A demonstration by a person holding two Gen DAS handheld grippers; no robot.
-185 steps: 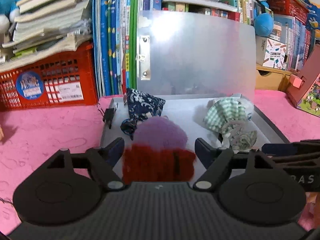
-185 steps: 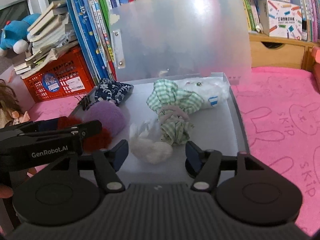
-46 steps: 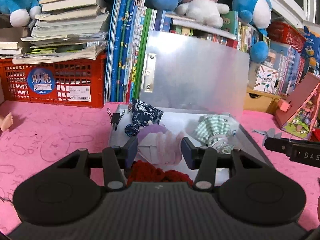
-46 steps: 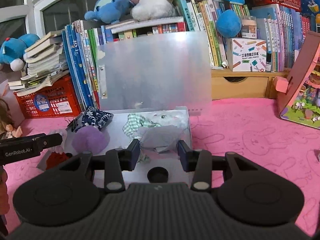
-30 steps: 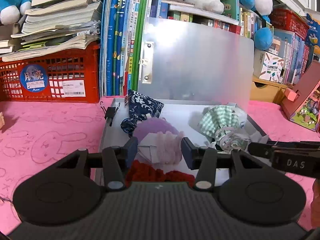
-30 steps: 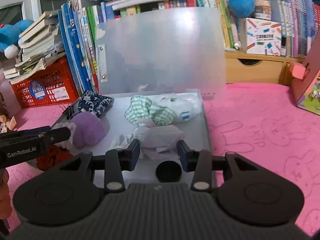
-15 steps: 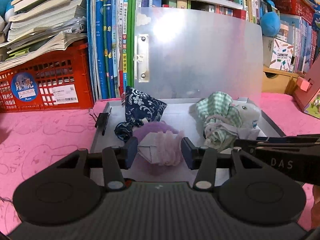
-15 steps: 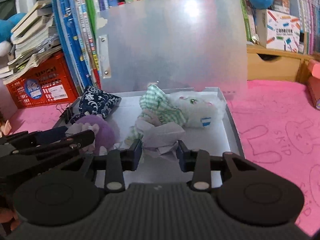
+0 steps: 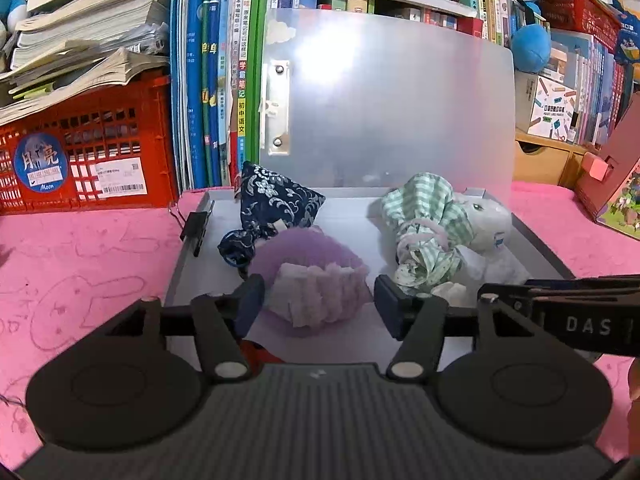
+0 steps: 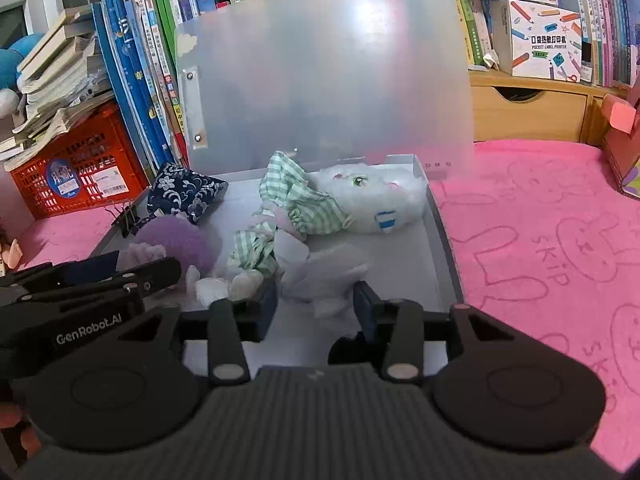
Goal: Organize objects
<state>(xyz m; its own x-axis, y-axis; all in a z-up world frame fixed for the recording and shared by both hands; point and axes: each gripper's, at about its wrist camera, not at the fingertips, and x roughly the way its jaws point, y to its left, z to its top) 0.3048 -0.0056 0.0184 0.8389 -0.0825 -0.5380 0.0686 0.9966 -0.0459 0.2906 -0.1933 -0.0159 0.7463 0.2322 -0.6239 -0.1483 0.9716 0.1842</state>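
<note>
A frosted, matt translucent plastic lid (image 9: pixel 396 108) with a shiny metal hinge plate (image 9: pixel 275 108) stands at twelve o'clock over the smooth grey box tray (image 10: pixel 444 240). Inside lie a fuzzy purple pompom (image 9: pixel 308 256), a green checked cloth bundle (image 9: pixel 424 224) and a fluffy white plush toy (image 10: pixel 372 200). The pink surface (image 10: pixel 540 240) looks like nappy towelling.

Both jaws have just been opening: the left hand-held gripper (image 9: pixel 318 300) and right hand-held gripper (image 10: pixel 316 305) stand side by side, tilted downward.
</note>
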